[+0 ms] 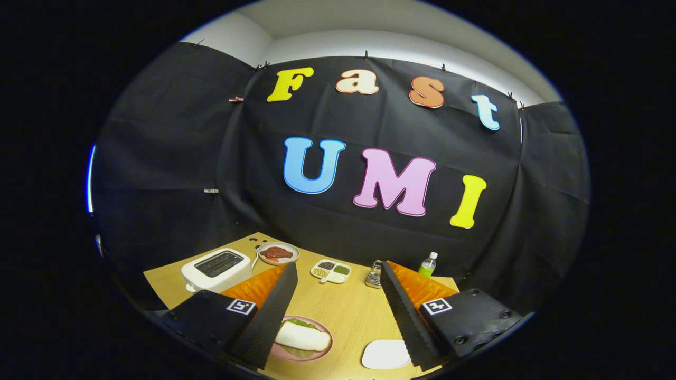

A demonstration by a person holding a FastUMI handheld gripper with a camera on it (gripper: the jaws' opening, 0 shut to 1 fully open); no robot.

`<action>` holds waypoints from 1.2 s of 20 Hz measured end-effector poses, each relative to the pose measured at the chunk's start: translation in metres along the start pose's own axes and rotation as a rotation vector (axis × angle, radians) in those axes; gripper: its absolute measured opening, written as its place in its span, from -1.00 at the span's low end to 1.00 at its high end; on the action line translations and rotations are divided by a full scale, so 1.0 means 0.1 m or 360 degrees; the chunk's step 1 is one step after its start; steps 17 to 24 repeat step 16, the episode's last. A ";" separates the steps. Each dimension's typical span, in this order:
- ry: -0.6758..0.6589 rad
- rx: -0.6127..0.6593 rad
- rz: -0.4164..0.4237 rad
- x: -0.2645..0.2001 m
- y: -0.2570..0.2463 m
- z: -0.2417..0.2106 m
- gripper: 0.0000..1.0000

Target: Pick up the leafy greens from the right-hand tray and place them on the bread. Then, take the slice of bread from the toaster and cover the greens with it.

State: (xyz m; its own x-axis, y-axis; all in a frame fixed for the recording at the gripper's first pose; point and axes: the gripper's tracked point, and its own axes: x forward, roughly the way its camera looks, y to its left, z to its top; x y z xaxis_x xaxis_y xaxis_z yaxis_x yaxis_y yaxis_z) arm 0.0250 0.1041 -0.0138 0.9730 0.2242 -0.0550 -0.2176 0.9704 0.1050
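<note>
Two fingers spread wide and nothing between them, so the gripper [338, 316] is empty right now, hovering over the near edge of the wooden table [348, 311].

The pink plate [323, 352] sits at the near edge, partly tucked behind the left finger. On it there's a white slice of bread [302, 338] with a bit of leafy greens [301, 322] peeking out from under its far side. So to me it looks like the stack is pretty much built already, though I can't tell whether there's a second slice underneath. The toaster [214, 269] is off toward the far left corner, and I can't make out any bread in its slots from here.

What I'd worry about:

- That left finger is right next to the plate. A sloppy sideways swing could clip the rim and shove the plate off the near edge, or knock the top slice askew.
- The greens stick out one side only, so the bread may be sitting tilted. Any bump and it slides off.
- A white empty tray [385, 354] lies by the right finger at the near edge, easy to nudge.

Further back along the far edge: a plate of meat [278, 253], a divided dish [331, 271], a metal grater [374, 274] and a small bottle [429, 264], all well clear.
</note>
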 end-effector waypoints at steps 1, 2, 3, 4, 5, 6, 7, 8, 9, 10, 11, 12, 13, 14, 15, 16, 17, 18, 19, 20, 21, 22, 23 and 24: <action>-0.0017 -0.0011 -0.0011 -0.05 0.00 0.04 0.96; -0.0031 -0.0022 -0.0020 -0.07 0.01 0.07 0.96; -0.0045 -0.0036 -0.0019 -0.09 0.04 0.09 0.96; -0.0047 -0.0047 -0.0015 -0.11 0.08 0.10 0.96; -0.0047 -0.0055 -0.0006 -0.12 0.11 0.10 0.96; -0.0039 -0.0061 0.0001 -0.13 0.15 0.10 0.96; -0.0030 -0.0062 0.0009 -0.13 0.18 0.08 0.96; -0.0028 -0.0064 0.0014 -0.12 0.20 0.08 0.96; -0.0023 -0.0066 0.0013 -0.13 0.21 0.08 0.96; -0.0020 -0.0063 0.0015 -0.12 0.23 0.08 0.96; -0.0022 -0.0059 0.0015 -0.12 0.24 0.09 0.96; -0.0021 -0.0055 0.0014 -0.12 0.24 0.09 0.96; -0.0014 -0.0053 0.0011 -0.12 0.23 0.09 0.96; -0.0011 -0.0054 0.0005 -0.12 0.21 0.08 0.96; -0.0010 -0.0054 -0.0004 -0.11 0.20 0.07 0.96; -0.0006 -0.0048 -0.0008 -0.12 0.20 0.08 0.96; -0.0006 -0.0048 -0.0008 -0.12 0.20 0.08 0.96; -0.0006 -0.0048 -0.0008 -0.12 0.20 0.08 0.96; -0.0006 -0.0048 -0.0008 -0.12 0.20 0.08 0.96; -0.0006 -0.0048 -0.0008 -0.12 0.20 0.08 0.96; -0.0006 -0.0048 -0.0008 -0.12 0.20 0.08 0.96; -0.0006 -0.0048 -0.0008 -0.12 0.20 0.08 0.96; -0.0006 -0.0048 -0.0008 -0.12 0.20 0.08 0.96; -0.0006 -0.0048 -0.0008 -0.12 0.20 0.08 0.96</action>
